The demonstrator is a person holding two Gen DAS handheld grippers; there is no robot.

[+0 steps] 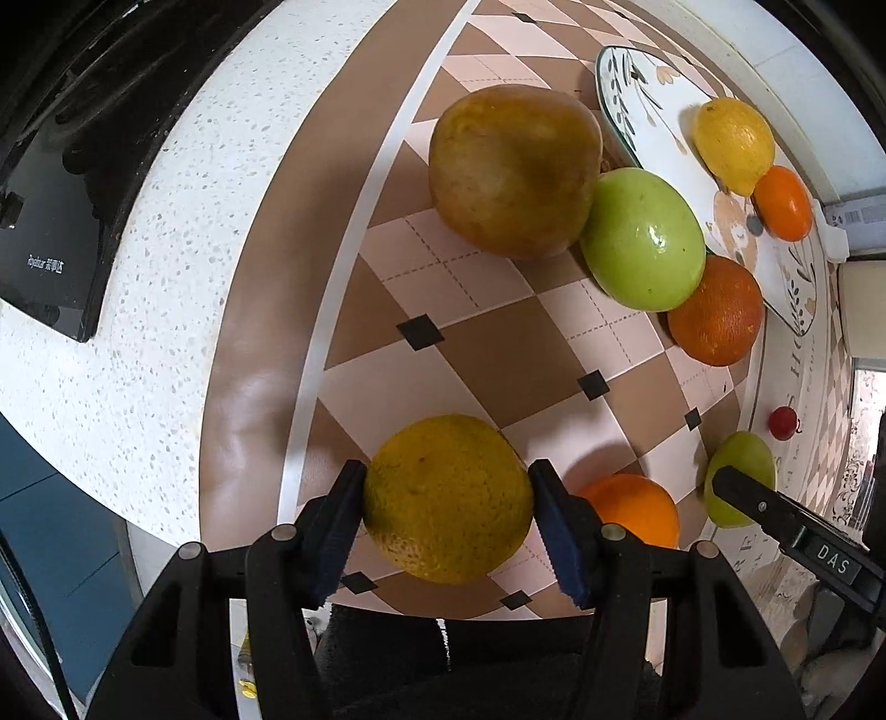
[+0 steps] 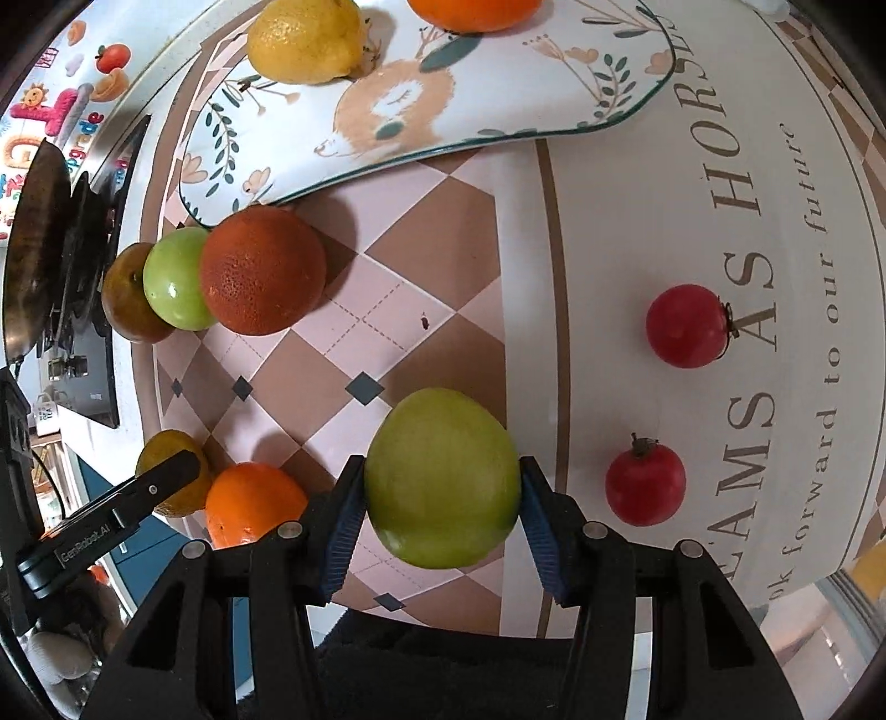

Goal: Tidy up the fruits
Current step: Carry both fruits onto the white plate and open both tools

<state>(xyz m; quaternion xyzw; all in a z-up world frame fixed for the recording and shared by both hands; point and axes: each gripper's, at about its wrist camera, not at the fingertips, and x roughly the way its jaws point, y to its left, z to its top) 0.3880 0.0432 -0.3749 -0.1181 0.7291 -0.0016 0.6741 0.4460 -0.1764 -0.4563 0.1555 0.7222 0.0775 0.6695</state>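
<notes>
The tabletop [image 1: 166,232], speckled white, carries a checked brown-and-pink mat [image 1: 487,343], and at the mat's far edge lies the landmark, a flat floral tray [image 2: 498,111]. On the tray sit a yellow lemon [image 2: 307,39], its long axis running along the tray's length with a pointed tip towards an orange mandarin [image 1: 782,203] just beside it. Against the tray's near rim a row of three fruits touch one another: a large brownish pear [image 1: 512,169] at one end, a green apple [image 1: 642,238] in the middle, and a dark orange [image 1: 717,310] at the other end. Well apart from the tray, towards the mat's near side, the left hand-held gripper [image 1: 447,498] clamps a yellow-green citrus [image 1: 447,498] between its blue pads, a bright orange [image 1: 631,507] lying just beside it. The right hand-held gripper [image 2: 441,479] grips a pale green fruit [image 2: 441,479], its narrower end pointing towards the tray. Two small red fruits [image 2: 686,325] rest on the mat's lettered part, stems pointing differently.
</notes>
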